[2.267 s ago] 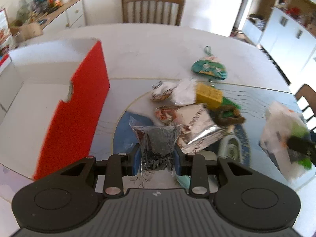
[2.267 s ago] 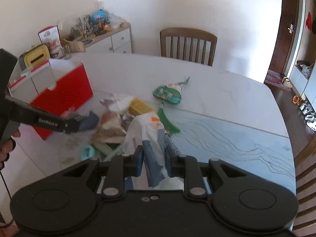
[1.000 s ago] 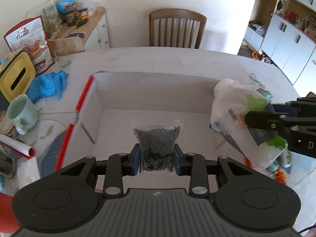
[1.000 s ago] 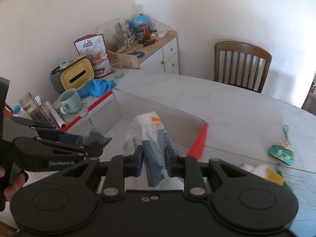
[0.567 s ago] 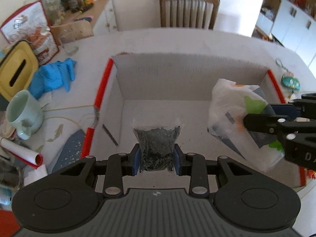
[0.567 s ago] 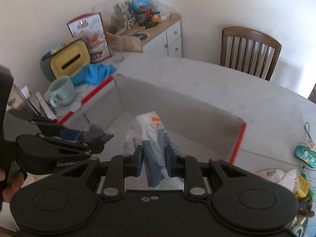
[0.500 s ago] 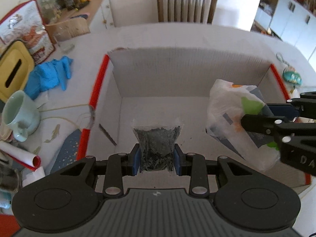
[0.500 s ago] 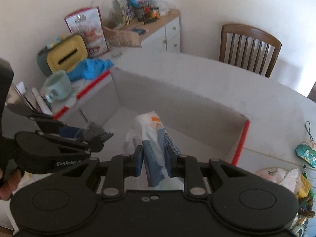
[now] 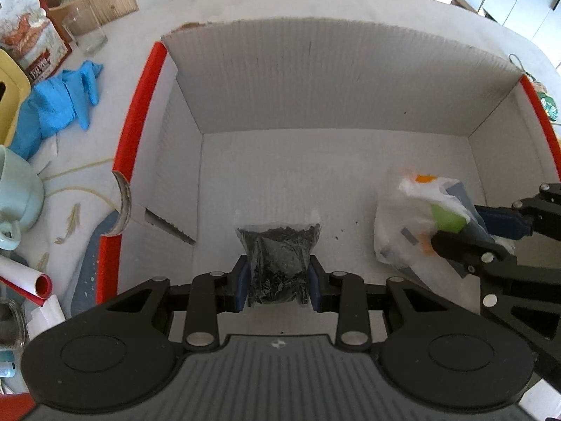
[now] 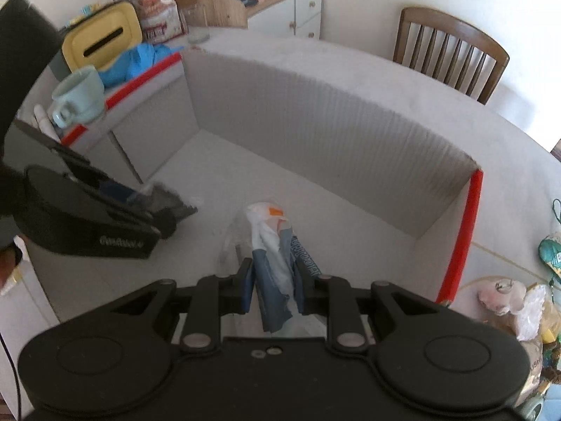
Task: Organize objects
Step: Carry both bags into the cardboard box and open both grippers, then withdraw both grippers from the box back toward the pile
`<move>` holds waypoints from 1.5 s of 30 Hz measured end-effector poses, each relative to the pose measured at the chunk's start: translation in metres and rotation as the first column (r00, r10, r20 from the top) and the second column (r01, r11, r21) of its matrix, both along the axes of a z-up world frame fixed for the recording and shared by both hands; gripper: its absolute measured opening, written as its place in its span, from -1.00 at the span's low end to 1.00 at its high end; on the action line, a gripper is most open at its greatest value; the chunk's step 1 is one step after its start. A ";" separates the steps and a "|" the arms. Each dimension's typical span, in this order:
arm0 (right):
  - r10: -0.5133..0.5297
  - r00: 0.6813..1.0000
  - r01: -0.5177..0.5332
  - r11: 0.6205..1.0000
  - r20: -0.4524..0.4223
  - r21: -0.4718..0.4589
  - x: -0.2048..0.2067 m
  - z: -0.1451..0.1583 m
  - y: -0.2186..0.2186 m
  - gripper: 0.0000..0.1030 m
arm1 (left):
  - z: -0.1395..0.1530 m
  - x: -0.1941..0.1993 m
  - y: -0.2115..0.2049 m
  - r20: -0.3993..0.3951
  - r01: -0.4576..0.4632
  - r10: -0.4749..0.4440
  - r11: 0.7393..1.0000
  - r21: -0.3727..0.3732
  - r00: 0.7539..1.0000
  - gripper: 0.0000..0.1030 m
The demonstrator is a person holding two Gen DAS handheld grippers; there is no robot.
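Both grippers clamped: left gripper (image 9: 277, 282) on clear packet of dark leaves (image 9: 278, 252), right gripper (image 10: 272, 287) on crinkly white plastic bag (image 10: 270, 242). Best lowered onto red-edged white cardboard box (image 9: 315, 80) floor, near edge, before letting go.

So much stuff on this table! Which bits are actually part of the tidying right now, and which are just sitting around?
Part of the job:
- red-edged cardboard box
- clear bag of dark bits, clamped in the left gripper
- white plastic bag, clamped in the right gripper

Just lying about:
- pale green mug
- blue gloves
- drinking glass
- wooden chair
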State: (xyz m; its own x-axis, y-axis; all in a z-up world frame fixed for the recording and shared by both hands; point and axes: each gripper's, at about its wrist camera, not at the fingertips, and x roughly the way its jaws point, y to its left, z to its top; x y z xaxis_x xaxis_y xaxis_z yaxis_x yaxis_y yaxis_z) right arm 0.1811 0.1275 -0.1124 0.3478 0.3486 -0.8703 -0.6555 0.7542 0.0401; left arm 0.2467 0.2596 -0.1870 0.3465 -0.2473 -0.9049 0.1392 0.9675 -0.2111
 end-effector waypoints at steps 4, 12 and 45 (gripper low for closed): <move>-0.005 1.000 0.005 1.000 -0.027 -0.012 0.001 -0.004 0.001 -0.59 | -0.004 0.001 -0.003 -0.028 0.016 -0.016 1.000 -0.002 0.999 -0.37; -0.007 1.000 0.006 1.000 -0.028 -0.023 0.002 -0.003 0.001 -0.55 | -0.006 -0.004 -0.007 -0.021 0.033 -0.033 0.999 0.018 0.999 0.02; -0.002 0.995 -0.025 0.964 0.100 0.264 -0.047 0.093 -0.091 0.36 | 0.088 -0.077 -0.004 0.272 -0.058 0.092 0.990 -0.129 0.958 0.25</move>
